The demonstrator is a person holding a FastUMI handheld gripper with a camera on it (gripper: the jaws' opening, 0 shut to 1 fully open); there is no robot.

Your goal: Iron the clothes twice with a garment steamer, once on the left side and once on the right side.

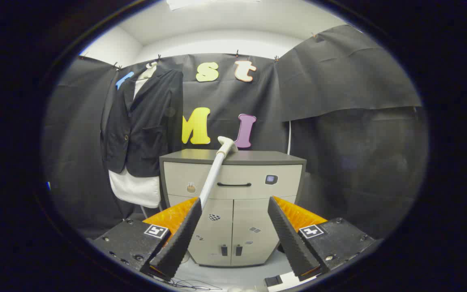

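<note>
Grey cabinet (233, 190) straight beyond the wide-spread fingers of the gripper (233, 233), nothing between them — dark flat top, one drawer with a dark handle (234, 185), two doors below with small stickers. Resting on the top's front edge: the pale head of the garment steamer (227, 144), its wand slanting down across the drawer front toward the left finger. Stands on a light floor (233, 275) — a thin dark cable (189, 284) lying loose there.
</note>
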